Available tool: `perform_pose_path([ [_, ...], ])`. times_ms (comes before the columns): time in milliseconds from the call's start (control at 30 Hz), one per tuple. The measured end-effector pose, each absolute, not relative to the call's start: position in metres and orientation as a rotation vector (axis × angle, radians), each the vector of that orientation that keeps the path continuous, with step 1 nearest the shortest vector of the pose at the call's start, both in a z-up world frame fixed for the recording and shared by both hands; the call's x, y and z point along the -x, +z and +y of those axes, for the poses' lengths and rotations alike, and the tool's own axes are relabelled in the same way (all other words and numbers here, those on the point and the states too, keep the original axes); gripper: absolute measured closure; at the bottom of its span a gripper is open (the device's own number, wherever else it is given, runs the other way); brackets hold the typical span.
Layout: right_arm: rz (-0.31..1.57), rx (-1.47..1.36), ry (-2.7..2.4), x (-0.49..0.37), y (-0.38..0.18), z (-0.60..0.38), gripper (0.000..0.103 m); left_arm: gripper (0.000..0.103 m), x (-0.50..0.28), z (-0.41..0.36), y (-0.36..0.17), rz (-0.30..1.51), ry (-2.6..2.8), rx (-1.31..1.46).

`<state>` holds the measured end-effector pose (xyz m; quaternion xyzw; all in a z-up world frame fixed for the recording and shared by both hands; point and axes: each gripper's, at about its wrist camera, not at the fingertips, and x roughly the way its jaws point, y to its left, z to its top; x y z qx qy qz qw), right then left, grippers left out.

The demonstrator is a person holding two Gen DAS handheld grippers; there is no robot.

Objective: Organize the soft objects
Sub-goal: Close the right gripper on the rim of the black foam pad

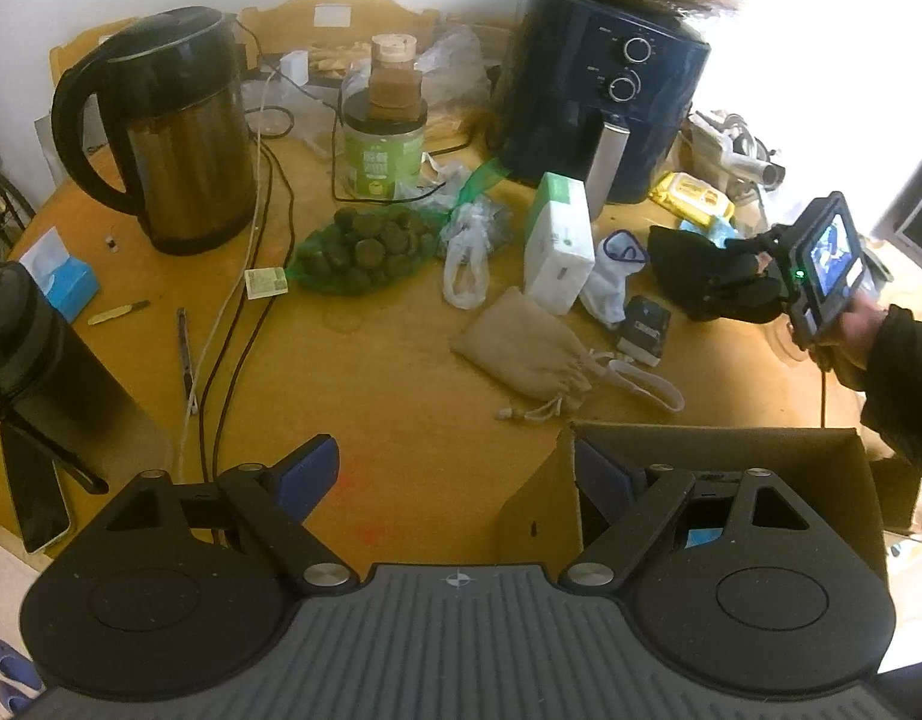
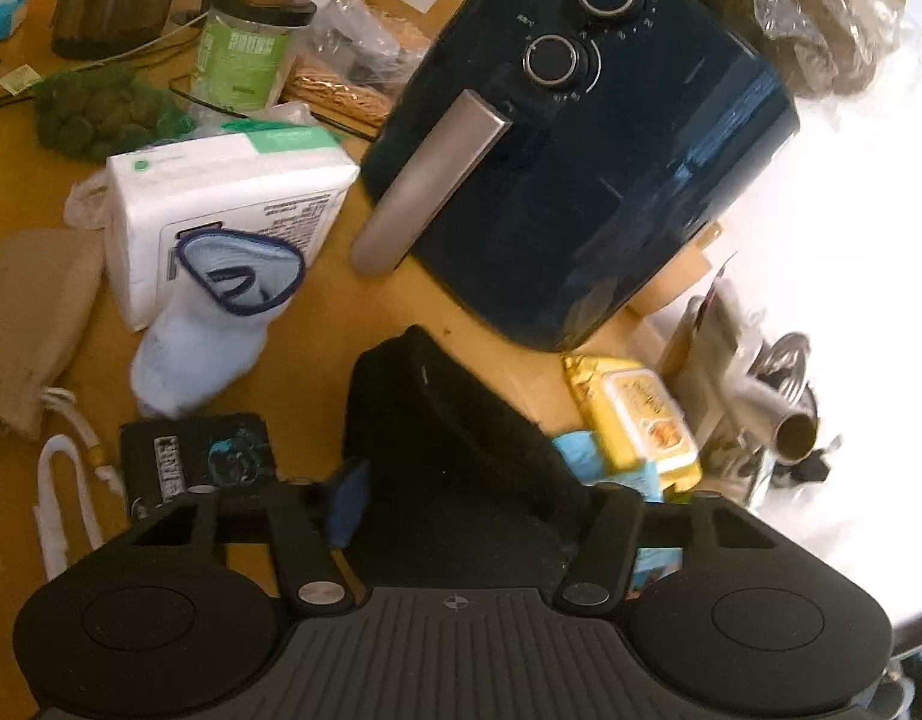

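Note:
A black fabric item [image 2: 461, 438] lies on the wooden table in front of the air fryer. My right gripper [image 2: 473, 510] straddles it, and its blue left pad [image 2: 348, 501] presses on the cloth's edge while the right finger is buried in the fabric. From the left wrist view the right gripper [image 1: 755, 276], held by a person's hand, sits on that black fabric item [image 1: 689, 267]. A white sock with a blue rim [image 2: 215, 324] and a tan drawstring pouch [image 1: 521, 354] lie nearby. My left gripper [image 1: 455, 474] is open and holds nothing, beside an open cardboard box [image 1: 719, 438].
A kettle [image 1: 179, 132], a dark air fryer [image 1: 599, 90], a white tissue pack [image 1: 560, 240], a green net bag [image 1: 359, 246] and a jar crowd the back. Cables [image 1: 245, 312] cross the left side. A black bottle [image 1: 35, 360] stands front left. Yellow wipes [image 2: 641, 420] lie right of the cloth.

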<state>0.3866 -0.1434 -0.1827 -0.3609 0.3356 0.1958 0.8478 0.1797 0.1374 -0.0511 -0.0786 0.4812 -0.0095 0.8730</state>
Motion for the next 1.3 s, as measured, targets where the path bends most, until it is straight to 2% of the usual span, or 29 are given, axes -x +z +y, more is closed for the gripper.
perform_pose_path([
  [100,0.722,0.777,0.431,-0.376,-0.182,-0.145,0.063,0.016,-0.181,0.136,-0.052,1.008,-0.025,0.160],
  [167,0.743,0.761,0.451,-0.367,-0.181,-0.148,0.080,0.016,-0.182,0.135,-0.052,1.013,-0.030,0.155],
  [233,0.759,0.746,0.465,-0.357,-0.179,-0.153,0.089,0.016,-0.183,0.132,-0.052,1.011,-0.040,0.150],
  [600,0.868,0.556,0.517,-0.307,-0.151,-0.197,0.090,0.016,-0.187,0.118,-0.050,1.009,-0.092,0.117],
  [900,1.057,0.577,0.579,-0.272,-0.152,-0.230,0.089,0.016,-0.191,0.112,-0.048,0.998,-0.117,0.107],
  [1000,1.074,0.552,0.588,-0.267,-0.153,-0.232,0.087,0.016,-0.193,0.112,-0.049,0.999,-0.122,0.104],
  [1067,1.063,0.549,0.582,-0.266,-0.154,-0.232,0.080,0.016,-0.193,0.112,-0.048,0.997,-0.124,0.101],
  [1200,1.062,0.483,0.582,-0.274,-0.156,-0.230,0.079,0.016,-0.193,0.111,-0.048,0.990,-0.133,0.098],
  [1300,1.063,0.416,0.593,-0.282,-0.156,-0.229,0.069,0.016,-0.192,0.110,-0.048,0.990,-0.135,0.098],
])
